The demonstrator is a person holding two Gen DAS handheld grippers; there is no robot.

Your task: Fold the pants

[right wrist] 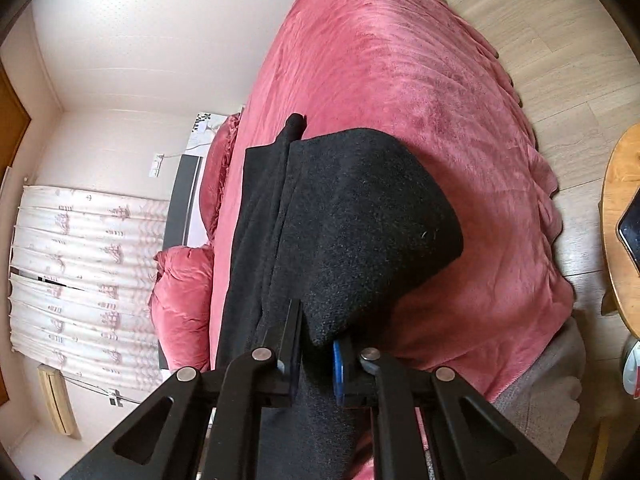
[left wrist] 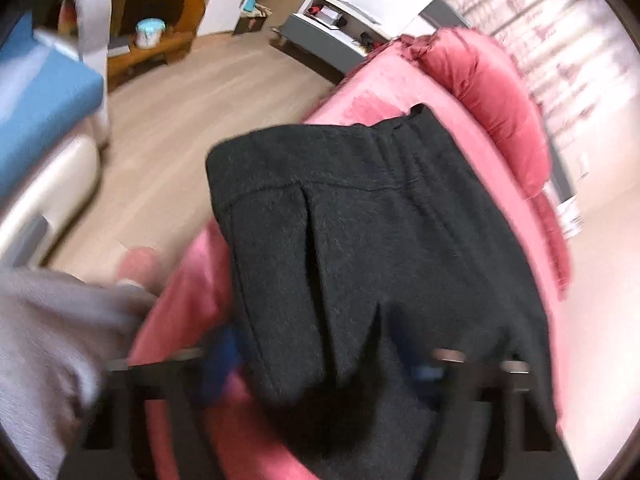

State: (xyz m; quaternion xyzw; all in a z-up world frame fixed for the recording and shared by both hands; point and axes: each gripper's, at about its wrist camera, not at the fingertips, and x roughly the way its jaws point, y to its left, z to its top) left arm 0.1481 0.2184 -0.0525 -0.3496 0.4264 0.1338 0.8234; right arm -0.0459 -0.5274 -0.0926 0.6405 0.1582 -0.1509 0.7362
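Note:
Dark charcoal pants [left wrist: 360,232] lie doubled over on a pink bed cover [left wrist: 360,92]. In the left wrist view my left gripper [left wrist: 320,364] has its blue-padded fingers [left wrist: 218,360] spread wide, with a hanging fold of the pants between them; the view is blurred. In the right wrist view my right gripper [right wrist: 316,356] is shut on a thick fold of the pants [right wrist: 352,216], its blue pad [right wrist: 339,364] pressed on the cloth. The fold arches up over the fingers, above the pink cover [right wrist: 420,80].
Two pink pillows [right wrist: 184,300] lie at the bed's head by a curtained window [right wrist: 80,264]. A wooden round table [right wrist: 624,220] stands to the right. A blue-cushioned seat [left wrist: 36,100], a grey shelf unit [left wrist: 340,24] and wood floor [left wrist: 180,100] surround the bed.

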